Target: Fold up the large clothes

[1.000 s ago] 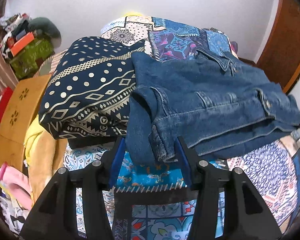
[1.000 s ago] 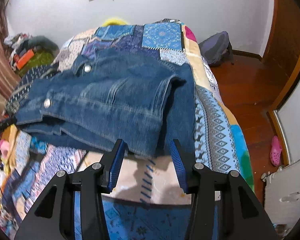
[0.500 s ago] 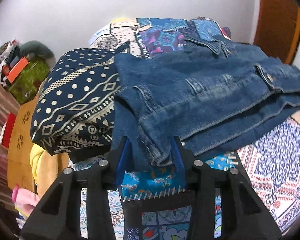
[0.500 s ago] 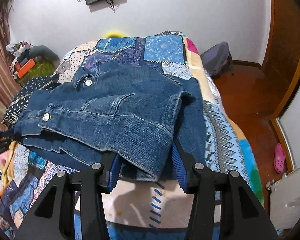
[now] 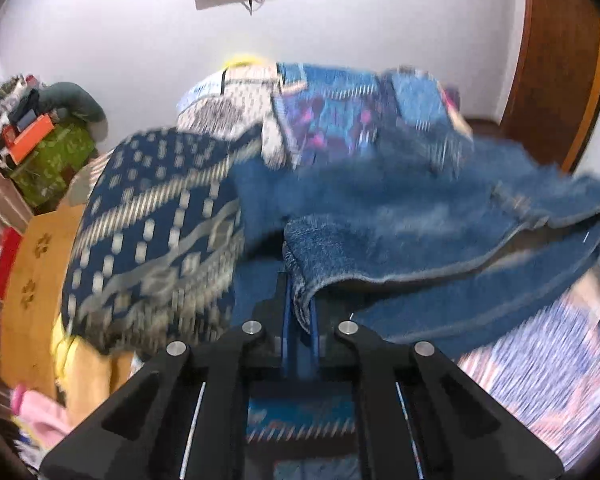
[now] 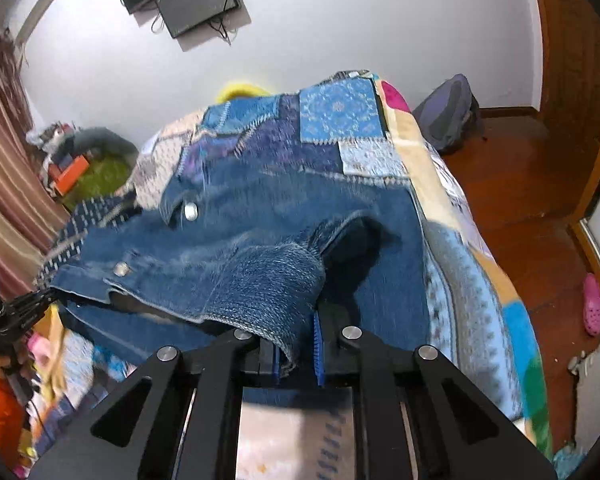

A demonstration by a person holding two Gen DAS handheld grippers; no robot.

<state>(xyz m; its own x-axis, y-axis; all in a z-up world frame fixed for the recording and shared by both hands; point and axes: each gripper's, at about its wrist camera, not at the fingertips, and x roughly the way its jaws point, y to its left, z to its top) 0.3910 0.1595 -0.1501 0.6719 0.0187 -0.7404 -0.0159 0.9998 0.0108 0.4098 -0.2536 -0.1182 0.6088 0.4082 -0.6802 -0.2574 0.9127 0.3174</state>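
Denim jacket (image 5: 400, 216) hem edges | both jaws clamped | bed (image 6: 452, 216) beneath

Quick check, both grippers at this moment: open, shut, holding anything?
Left gripper: shut on the hem of the denim jacket.
Right gripper: shut on the jacket's other hem corner.

Blue denim jacket (image 6: 260, 248) — folded, metal-buttoned, sprawled across the patchwork bedspread (image 6: 340, 116) — near hem lifted

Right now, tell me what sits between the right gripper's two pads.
A folded edge of the denim jacket, pinched in the right gripper; the right wrist view shows it.
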